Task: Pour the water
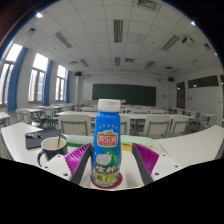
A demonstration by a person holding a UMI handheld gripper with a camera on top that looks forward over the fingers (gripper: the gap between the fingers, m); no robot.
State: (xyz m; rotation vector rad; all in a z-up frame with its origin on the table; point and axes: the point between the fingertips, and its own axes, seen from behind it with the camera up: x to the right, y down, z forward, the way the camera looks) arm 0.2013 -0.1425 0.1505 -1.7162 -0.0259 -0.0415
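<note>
You had one bottle (107,145) clamped between your gripper (108,165) fingers, one mug (53,150) beside it, near the table (195,145) edge.

My one view: wide-angle camera riding on the tool (108,165), low over the white counter (190,145), facing forward and level along both fingers. Nearest: the bottle (107,145), very close. Far: desks, a chalkboard (124,94), left windows, ceiling. No second view to share.
</note>
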